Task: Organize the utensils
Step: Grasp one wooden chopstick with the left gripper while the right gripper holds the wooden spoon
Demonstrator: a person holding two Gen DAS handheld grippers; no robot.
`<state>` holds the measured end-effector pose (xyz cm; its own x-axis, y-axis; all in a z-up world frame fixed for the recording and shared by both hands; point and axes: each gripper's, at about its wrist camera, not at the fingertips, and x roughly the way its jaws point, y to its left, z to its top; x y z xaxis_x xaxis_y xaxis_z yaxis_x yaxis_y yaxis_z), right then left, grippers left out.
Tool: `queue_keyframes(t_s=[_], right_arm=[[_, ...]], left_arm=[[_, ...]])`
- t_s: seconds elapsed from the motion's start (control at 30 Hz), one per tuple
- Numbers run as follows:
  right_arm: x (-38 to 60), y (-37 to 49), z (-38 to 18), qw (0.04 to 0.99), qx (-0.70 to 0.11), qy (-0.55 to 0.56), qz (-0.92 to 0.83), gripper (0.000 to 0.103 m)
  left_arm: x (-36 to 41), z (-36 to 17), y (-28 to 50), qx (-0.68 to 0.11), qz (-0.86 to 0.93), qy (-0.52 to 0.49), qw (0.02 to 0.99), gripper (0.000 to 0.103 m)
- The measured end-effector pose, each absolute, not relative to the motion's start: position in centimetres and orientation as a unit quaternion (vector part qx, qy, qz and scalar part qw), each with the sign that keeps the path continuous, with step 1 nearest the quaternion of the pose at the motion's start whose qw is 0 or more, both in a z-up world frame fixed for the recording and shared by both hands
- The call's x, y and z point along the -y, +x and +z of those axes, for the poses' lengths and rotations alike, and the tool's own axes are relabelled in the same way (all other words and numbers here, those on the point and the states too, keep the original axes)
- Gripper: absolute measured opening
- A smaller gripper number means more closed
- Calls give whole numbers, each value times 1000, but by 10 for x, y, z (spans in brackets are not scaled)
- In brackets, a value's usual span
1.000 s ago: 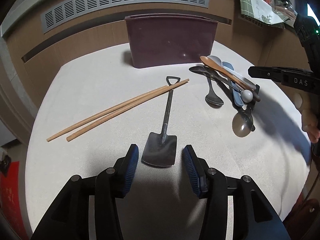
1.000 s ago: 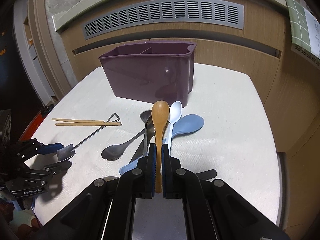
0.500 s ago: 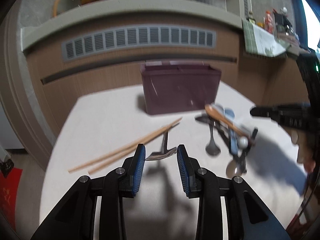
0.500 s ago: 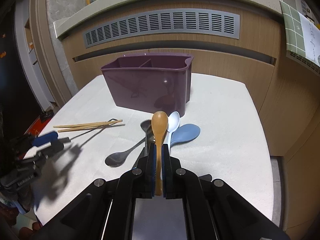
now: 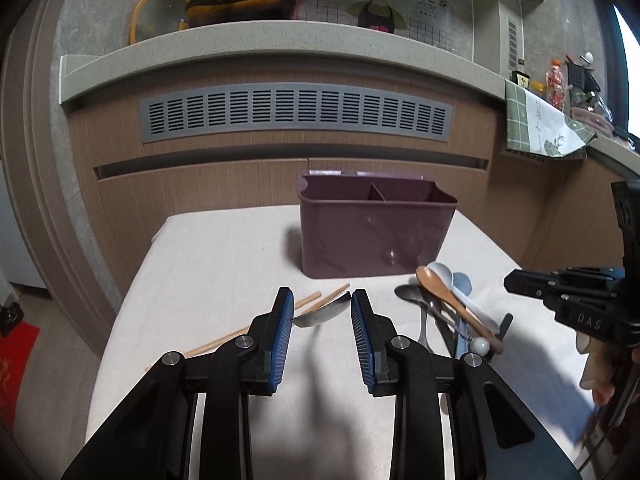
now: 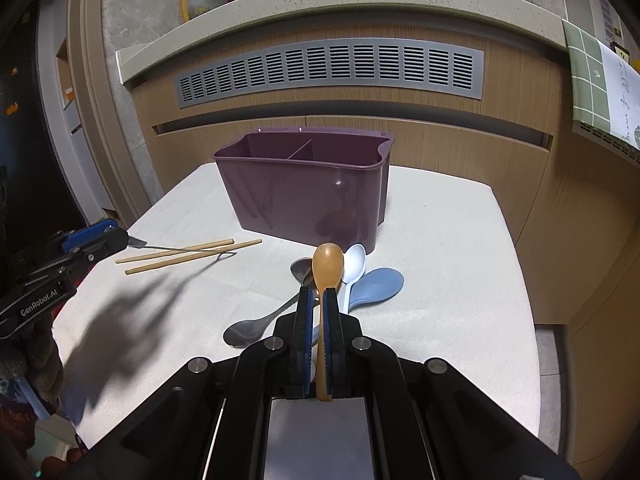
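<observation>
Just in front of the purple caddy, the right gripper is clamped on the handle of a wooden spoon, bowl pointing at the caddy. The left gripper sits left of the caddy; a little shovel-shaped spoon is between its pads, which look fairly wide, so honestly I can't tell if it's actually pinched.

What could go wrong: if that hold is as loose as it looks, the shovel spoon could twist or drop, and its handle lies under the chopsticks, so lifting might fling them. The wooden spoon is held way back, so it could pivot when it hits the caddy rim.

Count: one caddy with two sections showing, two chopsticks, one wooden spoon, one shovel spoon, two metal spoons, one white spoon, one blue paddle.
</observation>
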<state>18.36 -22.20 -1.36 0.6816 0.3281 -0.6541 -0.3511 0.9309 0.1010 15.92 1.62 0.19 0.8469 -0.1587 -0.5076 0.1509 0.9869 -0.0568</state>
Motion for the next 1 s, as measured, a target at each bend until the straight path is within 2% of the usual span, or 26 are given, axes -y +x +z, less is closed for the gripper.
queue_keyframes(t_s=[0.13,0.33,0.5,0.67,0.73,0.77,0.9,1.0], right_arm=[[221,183,-12,918,-350,-19,186,3],[219,182,-9,919,-347,-19,187,3],[220,181,-10,918,-348,-21,187,3],[221,182,-12,917,-352,-21,187,3],[221,183,-14,915,-357,-20,189,3],[220,184,-15,913,-359,-21,191,3],[219,183,-16,913,-360,-26,192,3],[220,183,-18,913,-359,-25,191,3]], left_arm=[[-15,9,159,-258,-76,-3,963,17],[-14,14,161,-253,-77,3,964,10],[-23,11,160,-263,-87,-13,961,9],[-40,-4,172,-302,-121,-39,945,12],[-40,-11,181,-313,-155,-1,937,28],[-40,-17,190,-330,-172,29,928,31],[-51,-43,218,-397,-174,104,895,32],[-63,-61,233,-440,-172,104,875,32]])
